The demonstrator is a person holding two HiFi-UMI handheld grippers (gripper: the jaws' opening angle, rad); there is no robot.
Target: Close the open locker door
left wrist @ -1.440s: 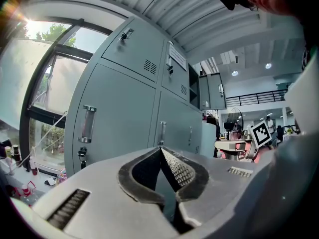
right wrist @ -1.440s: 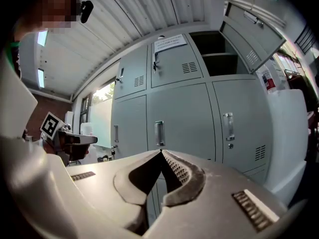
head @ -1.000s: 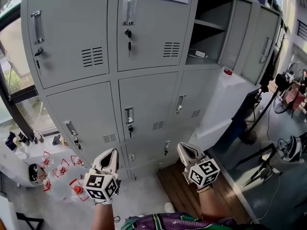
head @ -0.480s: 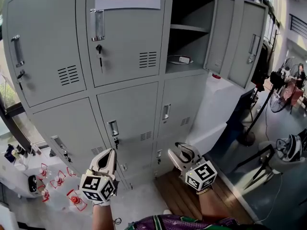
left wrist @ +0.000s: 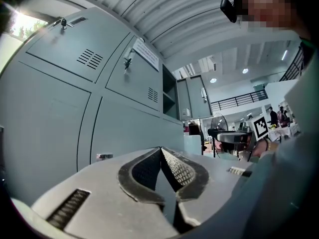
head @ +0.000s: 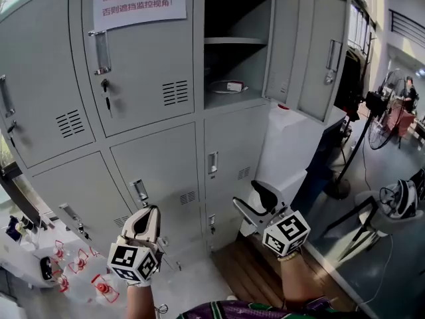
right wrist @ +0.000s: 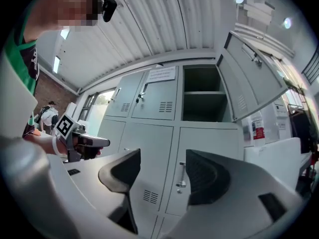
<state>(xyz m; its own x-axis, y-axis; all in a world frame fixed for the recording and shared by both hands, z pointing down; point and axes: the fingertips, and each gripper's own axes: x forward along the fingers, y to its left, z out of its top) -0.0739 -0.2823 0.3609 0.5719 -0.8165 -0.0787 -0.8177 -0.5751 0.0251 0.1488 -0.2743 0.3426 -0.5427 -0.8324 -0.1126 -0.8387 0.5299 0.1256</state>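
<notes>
The grey locker bank (head: 153, 151) fills the head view. Its upper right compartment (head: 232, 45) stands open, with the door (head: 323, 52) swung out to the right. A small white device (head: 229, 86) lies on the compartment floor. My left gripper (head: 147, 219) is shut and empty, low in front of the lower lockers. My right gripper (head: 255, 198) is below the open compartment; its jaws have just been opening and nothing is between them. In the right gripper view the open compartment (right wrist: 199, 93) and door (right wrist: 251, 83) lie above my right gripper (right wrist: 163, 158). The left gripper (left wrist: 161, 151) shows its pads together.
A white tank (head: 292, 145) with a red cap stands against the lockers under the open door. A fan on a stand (head: 375, 111) is at the right. Red and white items (head: 80, 271) lie on the floor at the left. A paper notice (head: 139, 2) hangs on the middle door.
Both grippers have risen toward the lockers. The right jaws went from shut to wide open. The open compartment has shifted left and lower in the head view.
</notes>
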